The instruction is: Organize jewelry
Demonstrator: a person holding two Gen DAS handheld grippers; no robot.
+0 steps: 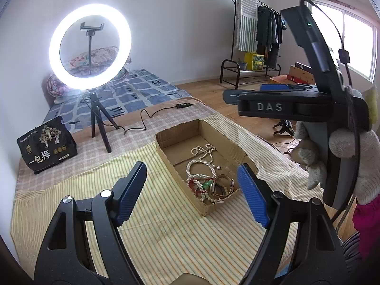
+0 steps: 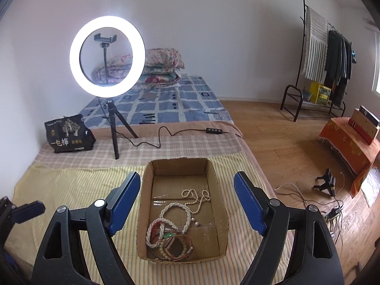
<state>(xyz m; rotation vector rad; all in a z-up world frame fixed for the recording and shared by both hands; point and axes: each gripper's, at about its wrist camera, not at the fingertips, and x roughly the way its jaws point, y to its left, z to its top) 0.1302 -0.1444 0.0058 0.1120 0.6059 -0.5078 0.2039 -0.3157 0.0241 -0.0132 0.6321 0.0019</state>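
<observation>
A shallow cardboard box [image 1: 180,133] lies on a striped yellow cloth [image 1: 166,225] on the bed; it also shows in the right wrist view [image 2: 182,166]. Inside lies a tangle of jewelry: pearl necklaces [image 1: 201,163], bead bracelets and bangles [image 1: 218,186], also in the right wrist view [image 2: 171,232]. My left gripper [image 1: 192,192] is open and empty above the cloth, near the box's front corner. My right gripper [image 2: 185,204] is open and empty, hovering above the box; its body shows at the right of the left wrist view [image 1: 296,106].
A lit ring light [image 2: 106,54] on a small tripod stands behind the box, its cable [image 2: 166,133] trailing over the bed. A black snack bag [image 2: 68,137] sits at back left. The bed edge and wooden floor [image 2: 285,142] with cables lie to the right.
</observation>
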